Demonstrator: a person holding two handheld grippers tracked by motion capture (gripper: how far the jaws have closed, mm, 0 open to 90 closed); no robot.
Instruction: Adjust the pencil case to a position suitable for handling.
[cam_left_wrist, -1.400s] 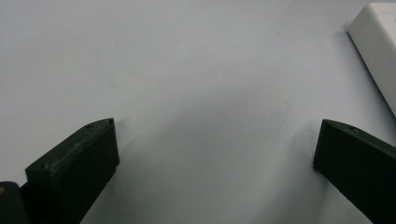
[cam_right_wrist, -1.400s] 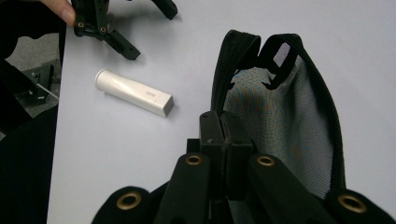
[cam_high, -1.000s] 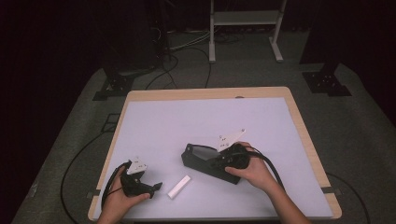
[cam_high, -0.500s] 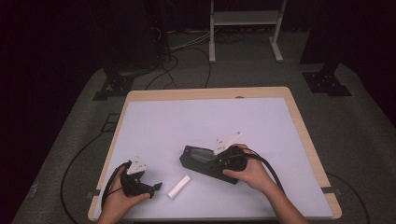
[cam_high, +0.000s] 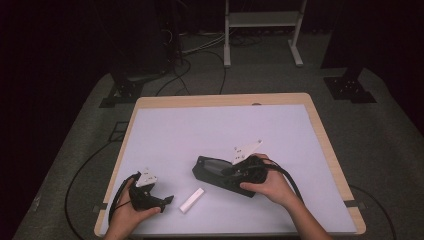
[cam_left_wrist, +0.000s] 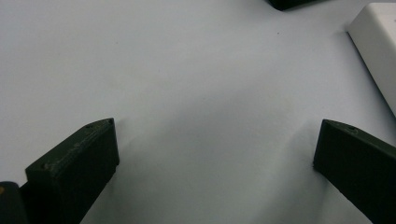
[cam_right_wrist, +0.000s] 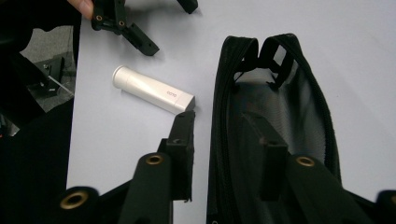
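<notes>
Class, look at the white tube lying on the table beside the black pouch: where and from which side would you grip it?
Grip the white tube across its middle, coming from above with the jaws either side of its narrow width. It lies flat with its long sides free; the round cap end would probably slip. The left hand-held gripper, open and close to one end, seems best placed; the pouch lies apart.

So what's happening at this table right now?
A person works with two hand-held grippers. The right gripper is at a black mesh pouch; its jaws have just been opening and straddle the pouch's zippered edge, one inside, one outside. A white tube lies on the table beside the pouch. The left gripper rests open near the tube, holding nothing.
</notes>
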